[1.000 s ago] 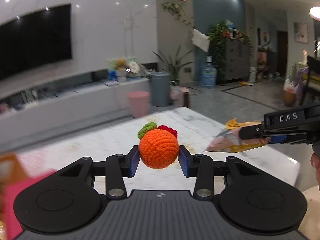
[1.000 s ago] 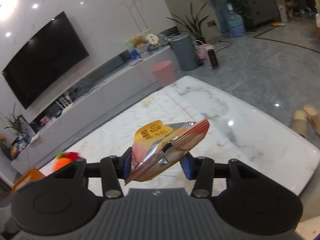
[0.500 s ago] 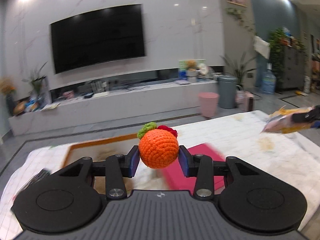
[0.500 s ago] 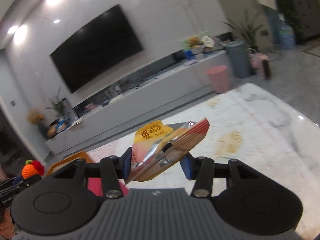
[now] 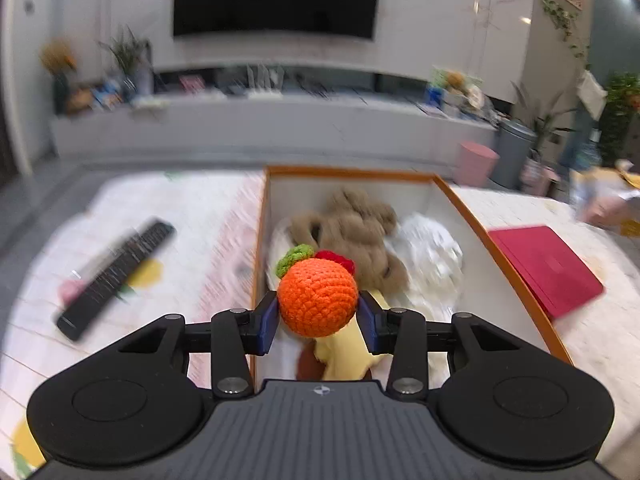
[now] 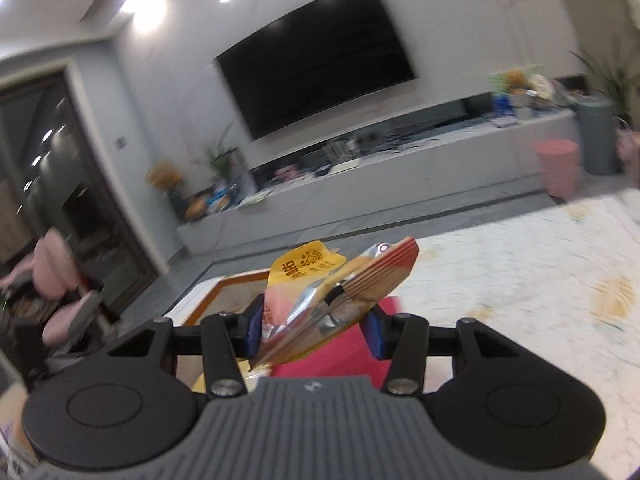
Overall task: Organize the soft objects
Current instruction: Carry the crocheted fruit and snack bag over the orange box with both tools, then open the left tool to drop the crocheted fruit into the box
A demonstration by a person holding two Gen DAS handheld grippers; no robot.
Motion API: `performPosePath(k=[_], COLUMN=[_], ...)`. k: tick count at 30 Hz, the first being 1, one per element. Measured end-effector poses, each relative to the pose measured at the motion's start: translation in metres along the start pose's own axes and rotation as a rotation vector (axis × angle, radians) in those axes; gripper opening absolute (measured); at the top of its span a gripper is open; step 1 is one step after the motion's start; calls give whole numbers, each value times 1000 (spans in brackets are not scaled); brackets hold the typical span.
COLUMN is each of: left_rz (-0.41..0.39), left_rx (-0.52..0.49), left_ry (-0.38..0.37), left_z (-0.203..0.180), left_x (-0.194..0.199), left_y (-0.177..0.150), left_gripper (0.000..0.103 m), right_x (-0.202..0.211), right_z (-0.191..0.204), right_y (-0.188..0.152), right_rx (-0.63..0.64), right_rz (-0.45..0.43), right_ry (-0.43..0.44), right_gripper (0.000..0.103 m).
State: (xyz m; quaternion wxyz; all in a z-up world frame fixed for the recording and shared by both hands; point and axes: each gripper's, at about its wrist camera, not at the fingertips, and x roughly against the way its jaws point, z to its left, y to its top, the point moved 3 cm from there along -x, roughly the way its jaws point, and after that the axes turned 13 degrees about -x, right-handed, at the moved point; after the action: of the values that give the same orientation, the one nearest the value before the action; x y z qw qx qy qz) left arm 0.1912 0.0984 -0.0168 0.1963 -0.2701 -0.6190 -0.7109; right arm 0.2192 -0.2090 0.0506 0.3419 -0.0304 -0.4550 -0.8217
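Marble-patterned table (image 5: 208,216), wide and pale, bearing everything. On it an open orange-edged box (image 5: 468,208) with white inner walls, long axis running away from the left wrist camera toward the TV wall. Inside: a brown plush toy (image 5: 352,224) near the far end, a white soft bundle (image 5: 428,248) to its right, a yellow soft piece (image 5: 344,352) at the near end, partly hidden. Just right of the box, flat on the table, a red lid-like panel (image 5: 544,264). Well left of the box, a black remote control (image 5: 116,268), lying aslant.

Left gripper (image 5: 318,320) directly over the box's near end, pointing down and along the box's length; pads pinching a crocheted orange ball (image 5: 317,297) with green and red tufts on top. Ball squarely above the opening, clear of the contents, left wall just beside the left pad. Likely next: lower slightly and let go, with nothing between ball and box. Drop zone best kept toward the middle, since the left pad sits near the wall.

Right gripper (image 6: 316,328) clamped on a crinkly yellow-and-red snack packet (image 6: 340,288), packet tilted, its long edge rising to the right. From that camera, the box's orange corner (image 6: 236,280) visible ahead and to the left, beyond the packet; red panel below. Right gripper farther from the opening than the left, so probably second in turn.
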Motion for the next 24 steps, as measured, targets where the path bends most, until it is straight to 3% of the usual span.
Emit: performPosePath(k=[5,12,14,15,18,24], left_rz=[49,65,58,48,6,-40], left_rx=[-52,-125,-134,-143,-158,-121], left_ry=[-137,-124,-102,-96,-76,-62], left_z=[0,-3,-2,-2,1,11], left_x=[-9,-10,-11,-10,-3,0], left_y=[-12,-22,-23,-23,-19,-14], left_gripper=[47,49,53,64,83,84], right_x=[-29,-72,-86,-94,-110,-136], right_z=[48,88,96,99,105,109], right_y=[-12,-41,-48,-52,-65,-76], right_rx=[61,159,171,184,232,261], right_rz=[115,195,218,227,248,284], right_ry=[84,23,21,16,-18,-56], right_gripper=[49,49,49,49,49,49])
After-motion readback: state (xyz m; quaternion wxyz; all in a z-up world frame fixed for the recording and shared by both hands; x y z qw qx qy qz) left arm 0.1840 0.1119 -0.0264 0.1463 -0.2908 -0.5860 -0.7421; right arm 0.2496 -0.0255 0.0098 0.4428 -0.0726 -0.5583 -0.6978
